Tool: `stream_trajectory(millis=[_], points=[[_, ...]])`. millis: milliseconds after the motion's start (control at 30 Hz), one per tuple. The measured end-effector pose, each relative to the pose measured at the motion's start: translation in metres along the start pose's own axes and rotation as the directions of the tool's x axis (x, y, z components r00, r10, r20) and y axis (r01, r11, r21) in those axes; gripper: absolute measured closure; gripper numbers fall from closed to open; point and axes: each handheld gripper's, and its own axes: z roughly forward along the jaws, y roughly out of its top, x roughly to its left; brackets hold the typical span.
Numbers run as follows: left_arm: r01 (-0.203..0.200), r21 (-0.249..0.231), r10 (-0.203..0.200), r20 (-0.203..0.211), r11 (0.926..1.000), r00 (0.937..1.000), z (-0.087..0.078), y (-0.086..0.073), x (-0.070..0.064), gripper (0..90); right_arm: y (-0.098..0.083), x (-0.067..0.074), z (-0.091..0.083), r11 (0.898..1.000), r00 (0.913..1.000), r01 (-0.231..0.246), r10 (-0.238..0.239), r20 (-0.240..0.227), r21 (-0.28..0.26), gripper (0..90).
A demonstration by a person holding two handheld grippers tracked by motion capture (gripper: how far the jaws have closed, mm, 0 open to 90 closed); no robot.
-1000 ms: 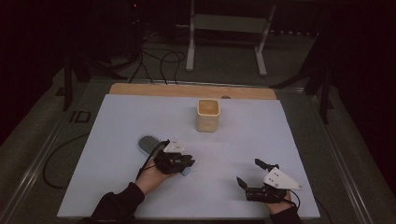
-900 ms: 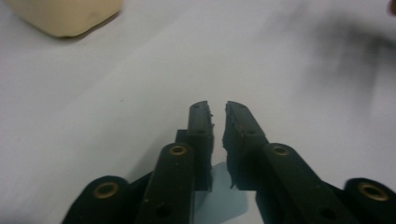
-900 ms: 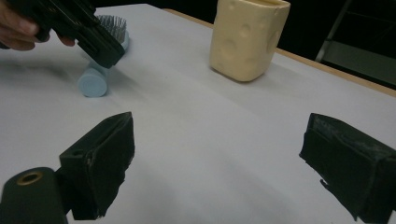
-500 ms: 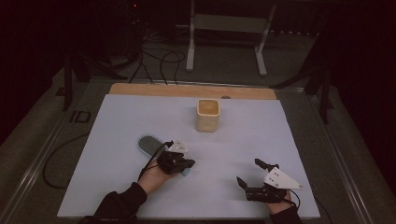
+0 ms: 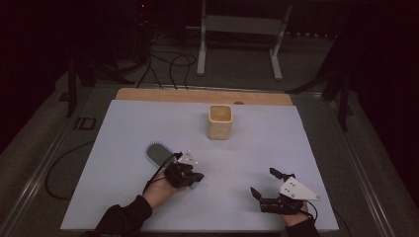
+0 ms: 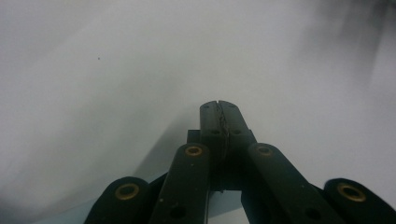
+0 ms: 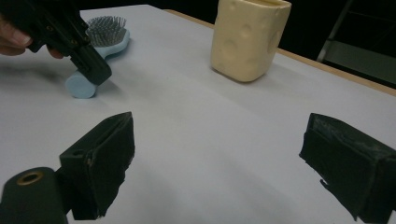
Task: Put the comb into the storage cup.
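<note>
A pale blue hairbrush [image 5: 158,152] lies bristles up on the left of the light mat [image 5: 123,123]; its round handle [image 7: 81,86] points toward the front. My left gripper [image 5: 196,177] sits over the end of that handle. In the left gripper view its pads [image 6: 218,108] meet with nothing showing between them, and a strip of pale blue lies underneath. The right gripper view has the left gripper [image 7: 95,70] down against the handle. My right gripper [image 5: 264,182] rests near the front right edge, jaws wide apart and empty [image 7: 224,168].
A cream cup [image 5: 220,121] with dimpled sides [image 7: 247,37] stands upright at the back middle of the mat. A wooden strip [image 5: 197,96] runs along the far edge. Beyond it are a metal stand [image 5: 237,44] and floor cables.
The left gripper's jaws have drawn together over the brush handle. Both hands have stayed where they were, and the brush and cup have not moved.
</note>
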Motion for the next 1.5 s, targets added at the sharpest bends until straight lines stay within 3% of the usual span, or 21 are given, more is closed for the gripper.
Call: stream_trajectory(millis=[267,733,1500], points=[[0.005,0.024,-0.005,-0.006,0.9997,1.0000,-0.007,-0.007,-0.003,90.0,0.000,0.000,0.000,1.000,1.0000,0.001,-0.001,-0.001,0.002,9.3],[0.022,0.071,-0.023,0.009,0.9973,0.9997,-0.031,-0.035,-0.006,90.0,0.000,0.001,0.001,1.000,0.9999,0.011,-0.011,-0.004,0.008,9.3],[0.035,0.155,-0.030,-0.038,0.9874,0.9988,-0.079,-0.080,-0.006,89.9,0.001,0.003,0.002,1.000,0.9999,0.011,-0.011,-0.006,0.010,9.3]])
